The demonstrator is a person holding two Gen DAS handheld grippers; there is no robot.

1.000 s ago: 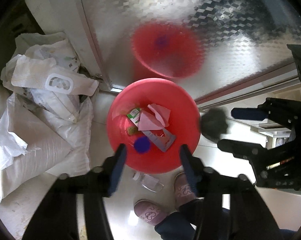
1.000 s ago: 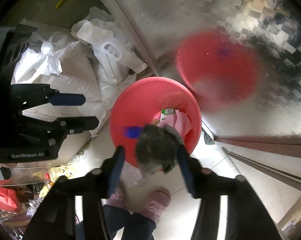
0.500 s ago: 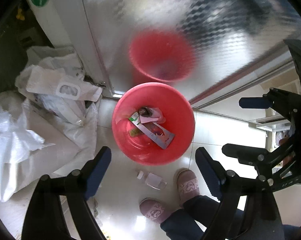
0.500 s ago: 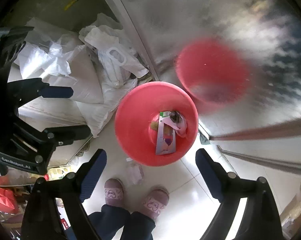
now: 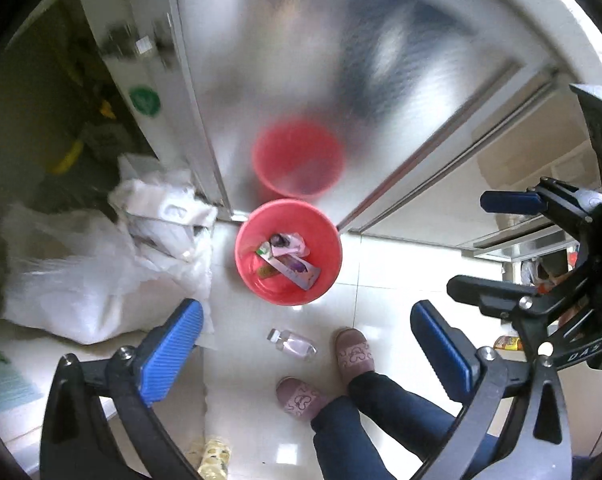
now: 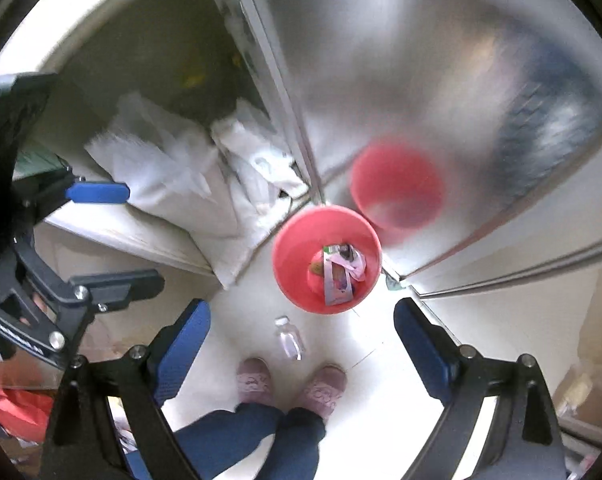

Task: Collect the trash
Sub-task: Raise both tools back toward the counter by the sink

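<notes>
A red bucket (image 5: 328,240) stands on the white floor far below both grippers, with wrappers and packets (image 5: 291,266) lying in it. In the right wrist view the same bucket (image 6: 293,256) shows its trash (image 6: 337,276). A small clear bottle (image 5: 291,345) lies on the floor just in front of it. High above, my left gripper (image 5: 307,346) points steeply down; its jaws are opening with nothing between them. Beside it my right gripper (image 6: 301,344) does likewise, its opening jaws empty too. Each gripper also shows in the other's view, the right gripper (image 5: 497,244) and the left gripper (image 6: 109,236).
White sacks and bags (image 5: 81,272) are heaped left of the bucket. A frosted metal-framed door (image 5: 301,60) behind it mirrors the bucket. The person's slippered feet (image 5: 353,354) stand close to the bottle. A yellow packet (image 5: 215,456) lies at the bottom edge.
Both grippers have risen well clear of the bucket and spread wide. The dark wad between the right fingers has left them, and a dark lump now lies among the bucket's trash.
</notes>
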